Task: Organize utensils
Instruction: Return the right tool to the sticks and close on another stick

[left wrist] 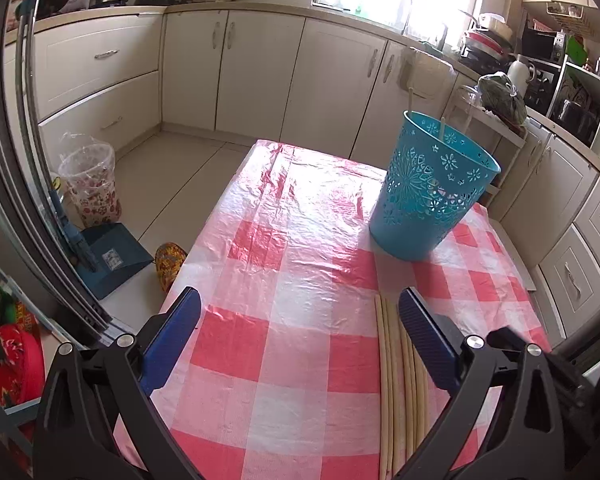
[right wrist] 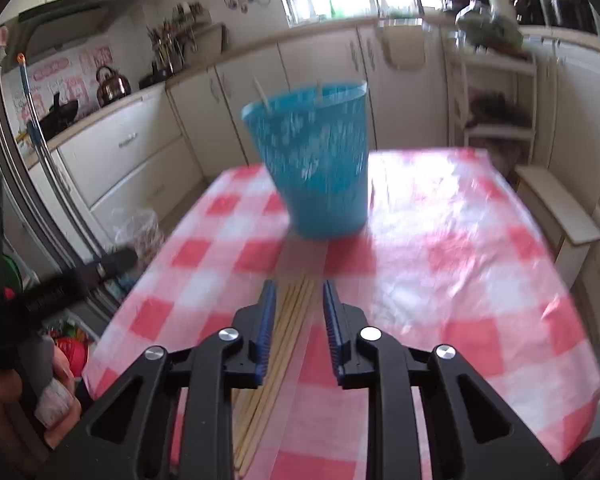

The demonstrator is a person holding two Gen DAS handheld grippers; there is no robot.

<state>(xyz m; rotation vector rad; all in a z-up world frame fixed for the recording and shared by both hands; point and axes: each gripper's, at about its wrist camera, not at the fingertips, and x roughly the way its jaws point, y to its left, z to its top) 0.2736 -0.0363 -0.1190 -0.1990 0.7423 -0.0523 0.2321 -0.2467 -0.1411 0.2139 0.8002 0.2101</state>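
Note:
A blue perforated basket (left wrist: 432, 192) (right wrist: 320, 168) stands on the red-and-white checked tablecloth (left wrist: 292, 240) (right wrist: 440, 260), with a few pale chopsticks (left wrist: 442, 128) (right wrist: 262, 96) sticking up out of it. Several more chopsticks (left wrist: 396, 380) (right wrist: 288, 320) lie side by side on the cloth at the near end. My left gripper (left wrist: 300, 294) hovers wide open over the cloth, its right finger just beside the bundle, nothing between its pads. My right gripper (right wrist: 299, 285) is low over the bundle with a narrow gap; the chopsticks lie under and between its fingers, and the pads do not press on them.
The table's left edge drops to a tiled floor with a plastic-lined bin (left wrist: 90, 184) and a blue dustpan (left wrist: 108, 260). Cream cabinets (left wrist: 260, 64) run along the back and right. A white stool (right wrist: 556, 208) stands by the table's right side. A person's hand (right wrist: 56, 364) shows at lower left.

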